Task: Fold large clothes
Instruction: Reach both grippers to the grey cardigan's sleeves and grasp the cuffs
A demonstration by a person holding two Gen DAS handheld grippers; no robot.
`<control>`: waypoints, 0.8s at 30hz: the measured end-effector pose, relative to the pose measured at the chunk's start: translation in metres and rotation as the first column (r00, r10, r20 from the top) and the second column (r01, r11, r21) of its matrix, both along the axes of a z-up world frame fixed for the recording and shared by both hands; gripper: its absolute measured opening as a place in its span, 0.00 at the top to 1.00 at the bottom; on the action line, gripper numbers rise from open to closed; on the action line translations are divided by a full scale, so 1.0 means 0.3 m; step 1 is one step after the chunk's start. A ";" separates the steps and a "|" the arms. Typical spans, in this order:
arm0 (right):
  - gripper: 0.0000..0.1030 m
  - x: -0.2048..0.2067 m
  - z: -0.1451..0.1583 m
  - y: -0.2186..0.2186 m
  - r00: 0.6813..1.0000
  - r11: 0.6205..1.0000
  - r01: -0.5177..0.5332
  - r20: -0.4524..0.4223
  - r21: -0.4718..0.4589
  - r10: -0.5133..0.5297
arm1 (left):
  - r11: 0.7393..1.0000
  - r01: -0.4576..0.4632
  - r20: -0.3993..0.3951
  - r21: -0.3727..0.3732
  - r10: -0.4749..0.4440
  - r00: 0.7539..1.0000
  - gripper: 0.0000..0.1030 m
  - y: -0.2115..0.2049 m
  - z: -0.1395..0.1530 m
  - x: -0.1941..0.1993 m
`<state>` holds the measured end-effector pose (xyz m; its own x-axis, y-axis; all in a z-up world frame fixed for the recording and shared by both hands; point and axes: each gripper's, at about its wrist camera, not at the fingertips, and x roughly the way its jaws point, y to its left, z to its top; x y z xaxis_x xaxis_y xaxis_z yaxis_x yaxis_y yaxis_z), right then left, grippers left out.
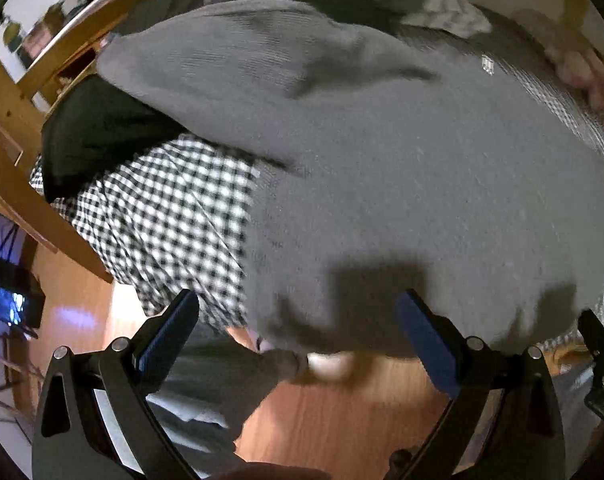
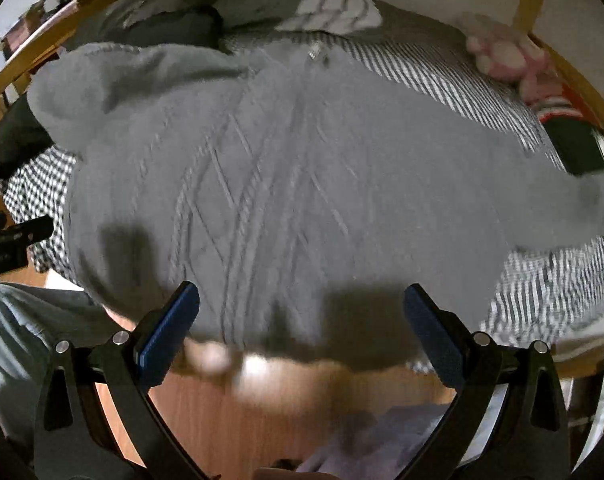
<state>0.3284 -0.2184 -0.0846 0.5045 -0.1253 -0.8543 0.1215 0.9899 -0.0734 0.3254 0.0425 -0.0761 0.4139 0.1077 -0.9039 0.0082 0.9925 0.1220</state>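
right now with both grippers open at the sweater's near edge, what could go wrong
The gray sweater's hem hangs over the bed's edge, so a one-sided pull could drag it to the floor. The left gripper sits beside the checkered cloth and might pinch it too. The left sleeve lies bunched, so folding may trap wrinkles.

**No words to read**

There are no words, numbers or signs that can be read in either view. A tiny pale tag [image 1: 488, 65] sits on the grey sweater [image 1: 402, 184], but it is too small and blurry to read. A glowing blue screen [image 1: 4, 300] shows at the far left of the left wrist view, and its marks are only fuzzy blobs.
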 end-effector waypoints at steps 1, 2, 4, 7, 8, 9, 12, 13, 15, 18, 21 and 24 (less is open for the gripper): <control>0.03 0.026 0.004 0.011 1.000 1.000 -0.010 0.002 -0.003 0.010 | 1.000 -0.021 0.005 -0.001 0.021 1.000 0.05 0.038 -0.001 0.045; 0.03 0.061 0.007 0.025 1.000 1.000 -0.026 0.006 -0.004 0.026 | 0.999 -0.035 0.005 -0.003 0.035 0.999 0.05 0.060 -0.001 0.070; 0.03 0.113 0.009 0.048 0.999 0.999 -0.049 0.006 -0.006 0.049 | 0.998 -0.066 0.007 0.002 0.066 0.998 0.05 0.114 -0.004 0.130; 0.03 0.195 0.005 0.098 0.996 0.996 -0.087 0.002 -0.013 0.087 | 0.994 -0.108 -0.011 0.014 0.108 0.994 0.05 0.192 -0.023 0.217; 0.03 0.217 0.003 0.115 0.995 0.995 -0.095 0.000 -0.012 0.095 | 0.993 -0.115 -0.015 0.016 0.115 0.993 0.05 0.213 -0.028 0.240; 0.03 0.247 -0.002 0.136 0.994 0.994 -0.108 -0.002 -0.005 0.108 | 0.992 -0.125 -0.019 0.010 0.125 0.992 0.05 0.238 -0.033 0.264; 0.03 0.321 -0.021 0.199 0.989 0.989 -0.145 -0.011 0.002 0.145 | 0.989 -0.148 -0.018 0.007 0.148 0.989 0.05 0.299 -0.037 0.327; 0.03 0.346 -0.028 0.231 0.986 0.986 -0.168 -0.005 0.006 0.168 | 0.988 -0.153 -0.014 -0.005 0.153 0.988 0.05 0.322 -0.033 0.351; 0.03 0.382 -0.040 0.292 0.979 0.979 -0.204 0.009 0.006 0.203 | 0.986 -0.161 -0.008 -0.042 0.161 0.987 0.05 0.356 -0.027 0.389; 0.03 0.430 -0.061 0.407 0.964 0.964 -0.265 0.033 0.006 0.264 | 0.980 -0.187 -0.004 -0.063 0.187 0.982 0.05 0.403 -0.022 0.452; 0.03 0.462 -0.066 0.532 0.932 0.936 -0.350 0.092 -0.027 0.351 | 0.968 -0.204 -0.013 -0.143 0.204 0.979 0.05 0.469 -0.010 0.513; 0.03 0.472 -0.067 0.689 0.861 0.879 -0.452 0.183 -0.155 0.475 | 0.943 -0.228 -0.017 -0.244 0.231 0.973 0.05 0.559 0.022 0.586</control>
